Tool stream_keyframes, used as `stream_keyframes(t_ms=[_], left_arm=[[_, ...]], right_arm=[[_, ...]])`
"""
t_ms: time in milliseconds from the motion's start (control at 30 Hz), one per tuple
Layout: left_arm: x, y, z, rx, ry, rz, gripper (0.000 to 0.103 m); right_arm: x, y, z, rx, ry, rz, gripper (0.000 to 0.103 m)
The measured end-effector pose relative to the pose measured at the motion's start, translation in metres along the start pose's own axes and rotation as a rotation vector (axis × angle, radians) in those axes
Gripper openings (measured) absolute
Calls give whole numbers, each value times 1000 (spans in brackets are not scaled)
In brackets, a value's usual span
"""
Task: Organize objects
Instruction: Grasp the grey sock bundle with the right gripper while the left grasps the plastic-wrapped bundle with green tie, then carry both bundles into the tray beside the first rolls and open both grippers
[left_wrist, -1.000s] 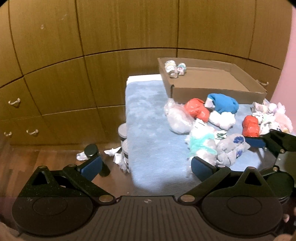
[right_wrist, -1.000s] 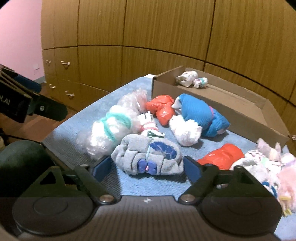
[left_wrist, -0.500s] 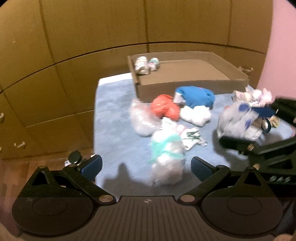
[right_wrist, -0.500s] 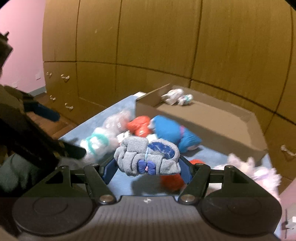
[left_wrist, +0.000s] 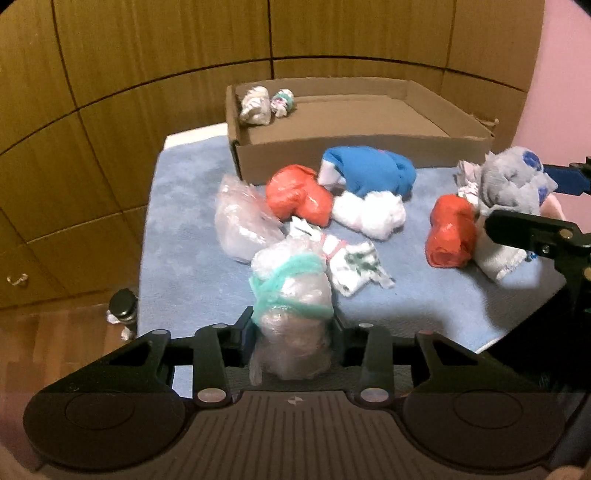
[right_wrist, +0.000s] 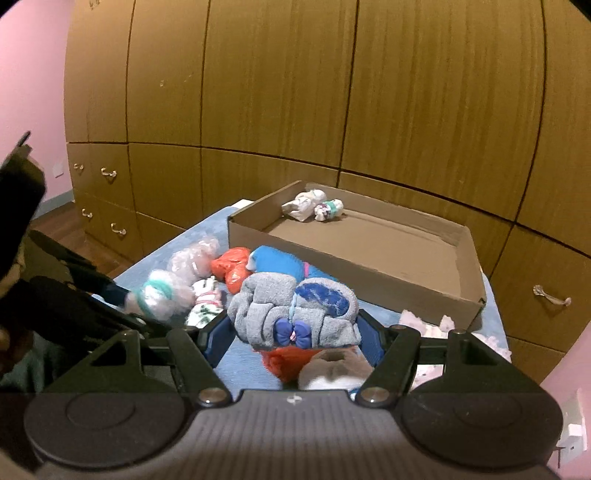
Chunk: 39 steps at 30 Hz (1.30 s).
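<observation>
My left gripper (left_wrist: 293, 326) is shut on a clear plastic bundle with a teal band (left_wrist: 291, 295), at the near edge of the blue mat (left_wrist: 184, 236). My right gripper (right_wrist: 293, 332) is shut on a grey sock bundle with blue patches (right_wrist: 291, 314) and holds it above the mat; it also shows in the left wrist view (left_wrist: 513, 184). A cardboard box (left_wrist: 332, 147) stands at the back, with two small rolled bundles (left_wrist: 266, 105) in its left corner.
On the mat lie a clear bag (left_wrist: 242, 221), two orange bundles (left_wrist: 299, 195) (left_wrist: 450, 232), a blue sock bundle (left_wrist: 369, 170), a white one (left_wrist: 369, 214) and a patterned one (left_wrist: 354, 262). Wooden cabinets (right_wrist: 332, 92) stand behind. A jar (left_wrist: 122, 306) sits on the floor.
My left gripper has moved in and shut on the teal-banded plastic bundle. My right gripper has shut on the grey sock bundle and lifted it off the mat.
</observation>
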<state>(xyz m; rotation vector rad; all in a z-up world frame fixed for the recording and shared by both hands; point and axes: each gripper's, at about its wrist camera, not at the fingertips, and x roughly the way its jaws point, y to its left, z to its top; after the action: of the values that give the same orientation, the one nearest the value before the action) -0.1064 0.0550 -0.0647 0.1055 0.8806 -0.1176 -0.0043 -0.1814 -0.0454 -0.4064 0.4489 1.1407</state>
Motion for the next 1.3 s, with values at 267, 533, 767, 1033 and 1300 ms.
stream_keyframes(t_ms=[267, 533, 767, 1033, 1300], left_arm=[[-21, 14, 11, -4, -6, -2, 47], [-25, 21, 21, -34, 25, 4, 46], [-19, 19, 51, -16, 36, 33, 46], [-15, 10, 96, 38, 18, 33, 46], [2, 0, 150, 69, -14, -7, 46]], right_arm=[[0, -19, 11, 45, 8, -1, 66], [2, -26, 14, 39, 31, -5, 66], [5, -40, 24, 28, 36, -1, 66], [3, -74, 47, 54, 30, -14, 66], [16, -106, 79, 42, 27, -25, 66]])
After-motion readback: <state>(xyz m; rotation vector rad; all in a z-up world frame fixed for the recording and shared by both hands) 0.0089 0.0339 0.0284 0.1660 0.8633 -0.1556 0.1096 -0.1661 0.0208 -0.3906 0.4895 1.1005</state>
